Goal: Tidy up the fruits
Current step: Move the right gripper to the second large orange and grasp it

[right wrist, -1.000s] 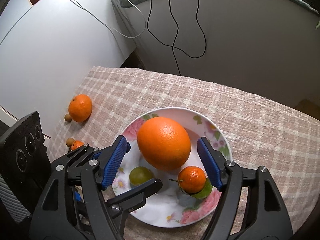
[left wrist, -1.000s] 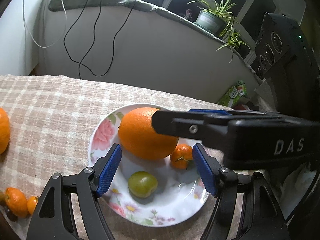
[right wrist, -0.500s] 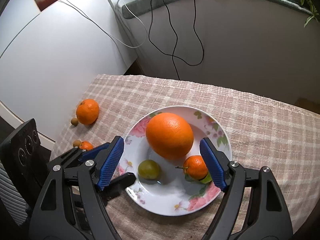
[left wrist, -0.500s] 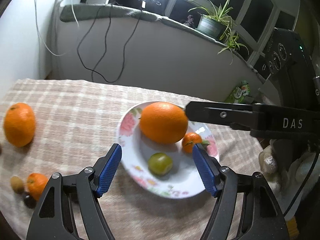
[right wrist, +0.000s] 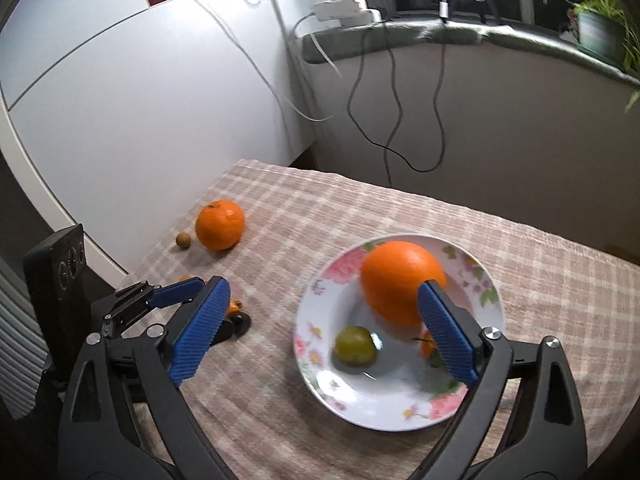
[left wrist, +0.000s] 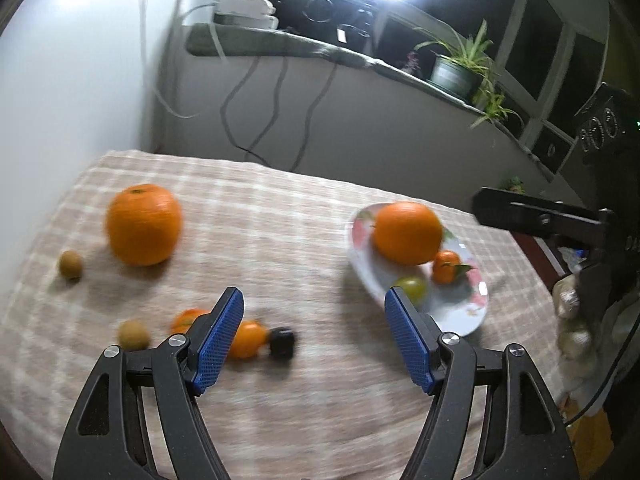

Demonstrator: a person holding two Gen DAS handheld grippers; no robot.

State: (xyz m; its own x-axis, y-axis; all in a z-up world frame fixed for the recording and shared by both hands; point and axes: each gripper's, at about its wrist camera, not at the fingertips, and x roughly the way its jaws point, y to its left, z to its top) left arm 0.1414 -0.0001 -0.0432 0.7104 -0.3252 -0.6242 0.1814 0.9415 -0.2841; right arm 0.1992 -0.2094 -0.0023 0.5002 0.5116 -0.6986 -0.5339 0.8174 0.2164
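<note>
A floral plate (right wrist: pixel 400 420) on the checked cloth holds a big orange (right wrist: pixel 396 280), a green fruit (right wrist: pixel 355 346) and a small tangerine (right wrist: pixel 426 346) half hidden by a finger. My right gripper (right wrist: pixel 322 300) hovers over the plate's near side, its jaws opening with nothing pressed between them. My left gripper (left wrist: pixel 314 320) is open above bare cloth, left of the plate (left wrist: pixel 464 316). Just by its left finger lie a small tangerine (left wrist: pixel 246 338) and a dark fruit (left wrist: pixel 282 342). A loose orange (left wrist: pixel 143 224) sits further left.
Two small brown fruits (left wrist: pixel 70 265) (left wrist: pixel 134 335) and another tangerine (left wrist: pixel 186 318) lie near the cloth's left edge. A white cabinet (right wrist: pixel 140 100) stands left of the table. Cables (right wrist: pixel 392 120) hang down the back wall under a sill with a potted plant (left wrist: pixel 456 72).
My left gripper has swung left, off the plate and over to the small loose fruits. My right gripper has drawn back from the big orange and its jaws have spread wider.
</note>
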